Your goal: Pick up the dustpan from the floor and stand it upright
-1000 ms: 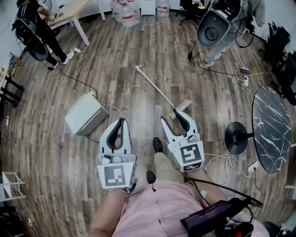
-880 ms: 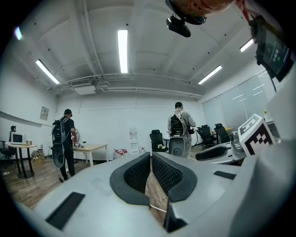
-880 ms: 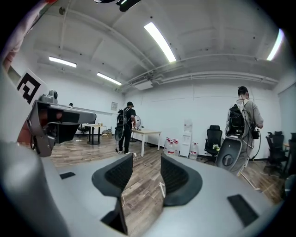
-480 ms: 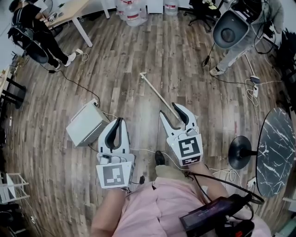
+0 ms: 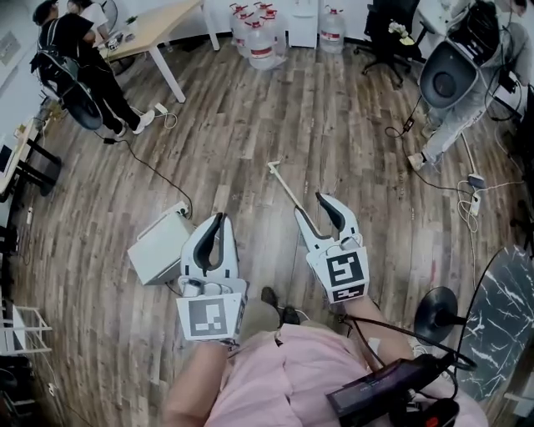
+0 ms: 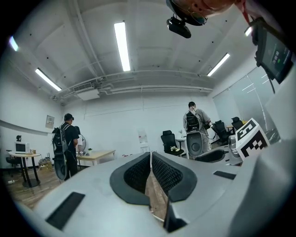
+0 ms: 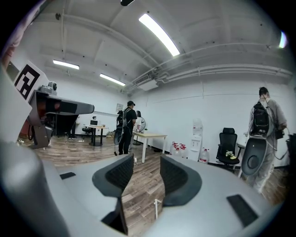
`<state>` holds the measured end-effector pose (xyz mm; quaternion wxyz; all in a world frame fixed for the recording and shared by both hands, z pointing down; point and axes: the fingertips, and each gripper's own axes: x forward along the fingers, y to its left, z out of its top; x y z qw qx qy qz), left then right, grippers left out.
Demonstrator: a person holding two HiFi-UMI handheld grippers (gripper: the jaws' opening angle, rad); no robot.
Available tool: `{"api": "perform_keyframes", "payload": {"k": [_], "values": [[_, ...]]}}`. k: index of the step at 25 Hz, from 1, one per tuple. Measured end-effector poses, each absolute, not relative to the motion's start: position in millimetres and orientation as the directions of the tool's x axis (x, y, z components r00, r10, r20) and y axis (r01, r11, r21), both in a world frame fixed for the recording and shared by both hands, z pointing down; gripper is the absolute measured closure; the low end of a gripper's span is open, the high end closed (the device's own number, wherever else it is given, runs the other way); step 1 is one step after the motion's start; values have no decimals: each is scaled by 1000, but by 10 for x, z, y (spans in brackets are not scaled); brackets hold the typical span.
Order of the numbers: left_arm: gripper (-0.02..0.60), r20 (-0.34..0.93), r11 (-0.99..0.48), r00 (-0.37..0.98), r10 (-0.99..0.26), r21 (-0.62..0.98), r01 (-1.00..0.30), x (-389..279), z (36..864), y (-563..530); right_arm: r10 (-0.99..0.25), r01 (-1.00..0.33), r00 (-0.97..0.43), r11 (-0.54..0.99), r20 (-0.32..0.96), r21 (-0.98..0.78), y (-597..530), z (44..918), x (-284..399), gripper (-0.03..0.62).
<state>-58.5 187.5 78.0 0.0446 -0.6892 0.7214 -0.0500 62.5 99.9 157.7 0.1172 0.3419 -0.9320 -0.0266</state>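
The dustpan lies on the wooden floor; only its long white handle (image 5: 284, 185) shows in the head view, slanting from upper left down under my right gripper (image 5: 309, 205). The pan end is hidden behind that gripper. In the right gripper view the handle's tip (image 7: 156, 206) shows low between the spread jaws of the right gripper (image 7: 141, 166), which is open and holds nothing. My left gripper (image 5: 221, 219) hangs to the left of the handle, apart from it. In its own view the left gripper (image 6: 151, 155) has its jaws meeting at the tips, with nothing between them.
A white box (image 5: 158, 248) with a cable lies on the floor left of the left gripper. My feet (image 5: 279, 313) are just below the grippers. A table (image 5: 158, 25), water jugs (image 5: 259, 37) and people stand at the back; a black stand base (image 5: 438, 304) and marble tabletop (image 5: 501, 308) are right.
The view has moved forward over the floor. The dustpan's pan end, seen beside the right gripper a second ago, is now covered by it. Both grippers keep the same jaw state.
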Motion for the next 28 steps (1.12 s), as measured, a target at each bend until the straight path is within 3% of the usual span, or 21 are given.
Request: {"api": "perform_keyframes", "payload": {"k": [14,28], "values": [[559,112,19,-35,-993,-134,-991,-1571,1435,-32,-649,-651,-710,753,273,95,-942,2276,-226,415],[559,170,35,-53,-984,-106,-994,-2350,1657,-1317,-637,-643,-711,760,298,91,-2442,2340,-937,416]]}}
